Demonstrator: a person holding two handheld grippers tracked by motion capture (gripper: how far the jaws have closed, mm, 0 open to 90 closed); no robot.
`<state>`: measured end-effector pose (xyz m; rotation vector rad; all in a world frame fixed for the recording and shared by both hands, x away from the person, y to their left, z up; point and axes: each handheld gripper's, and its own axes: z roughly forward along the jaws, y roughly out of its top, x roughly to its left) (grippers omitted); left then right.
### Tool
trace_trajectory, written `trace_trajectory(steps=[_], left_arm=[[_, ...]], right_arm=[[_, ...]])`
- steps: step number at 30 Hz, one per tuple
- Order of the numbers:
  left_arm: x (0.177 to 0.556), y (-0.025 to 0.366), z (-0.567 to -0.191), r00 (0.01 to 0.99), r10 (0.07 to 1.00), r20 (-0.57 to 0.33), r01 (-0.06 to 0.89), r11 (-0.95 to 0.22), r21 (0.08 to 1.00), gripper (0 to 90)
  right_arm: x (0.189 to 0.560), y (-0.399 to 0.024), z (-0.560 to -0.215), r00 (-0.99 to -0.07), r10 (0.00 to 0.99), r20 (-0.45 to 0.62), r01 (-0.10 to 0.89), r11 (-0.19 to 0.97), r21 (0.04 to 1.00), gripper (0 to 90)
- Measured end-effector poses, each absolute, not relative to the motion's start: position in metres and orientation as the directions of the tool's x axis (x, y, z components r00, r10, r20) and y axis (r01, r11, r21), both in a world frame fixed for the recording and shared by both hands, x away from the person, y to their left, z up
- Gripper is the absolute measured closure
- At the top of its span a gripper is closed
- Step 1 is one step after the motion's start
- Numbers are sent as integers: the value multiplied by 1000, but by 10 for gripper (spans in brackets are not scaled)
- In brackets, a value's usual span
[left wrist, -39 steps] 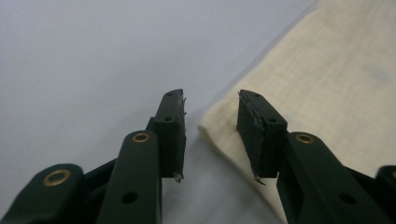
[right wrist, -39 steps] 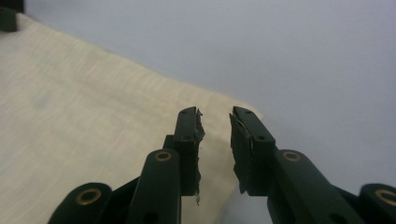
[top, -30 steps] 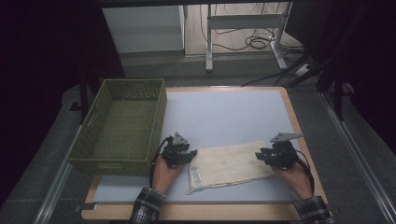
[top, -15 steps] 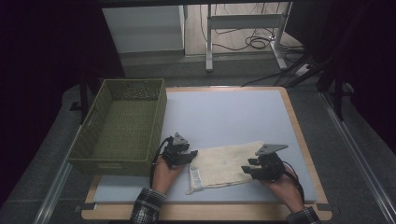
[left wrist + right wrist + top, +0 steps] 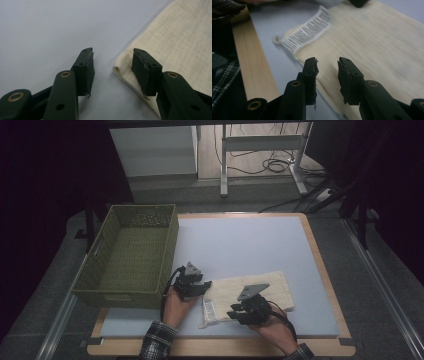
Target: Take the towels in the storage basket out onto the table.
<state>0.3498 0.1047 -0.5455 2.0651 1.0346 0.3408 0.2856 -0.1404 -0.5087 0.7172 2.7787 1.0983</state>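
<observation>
- While we look along the left gripper (image 5: 112, 72) in its own view, its jaws stand apart over the folded corner of the cream cloth (image 5: 180, 45); one pad rests at the cloth's edge, the other over bare blue mat, and nothing is pinched between them.
- We see that same gripper (image 5: 196, 287) in the lower middle of the high view, at the cloth's left end, just beside the green basket's near corner.
- We find the right gripper (image 5: 327, 75) with its jaws narrowly parted; they have just been closing, yet the pads hang above the cloth's near edge with no fabric caught between them.
- From above, this gripper (image 5: 245, 312) sits low in the frame, over the cloth's lower left part, near the other gripper.
- We place the cloth (image 5: 260, 292) flat on the blue mat (image 5: 250, 245), lower centre of the high view, its printed label (image 5: 208, 309) at the left end.
- We note the woven green basket (image 5: 100, 275) at the left of the frame, well apart from the cloth's far end.
</observation>
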Motion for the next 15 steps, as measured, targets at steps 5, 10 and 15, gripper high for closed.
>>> trace_trajectory(steps=[5,10,15], left_arm=[[350,105,-546,632,769,-102,558,-359,748,521],[350,105,-546,631,768,-104,559,-358,748,521],[350,105,-546,630,769,-109,560,-353,749,520]], right_arm=[[278,-108,-508,-919,377,113,351,655,669,679],[274,-90,-511,-930,349,114,332,668,666,669],[274,-75,-522,-932,352,90,324,693,644,591]])
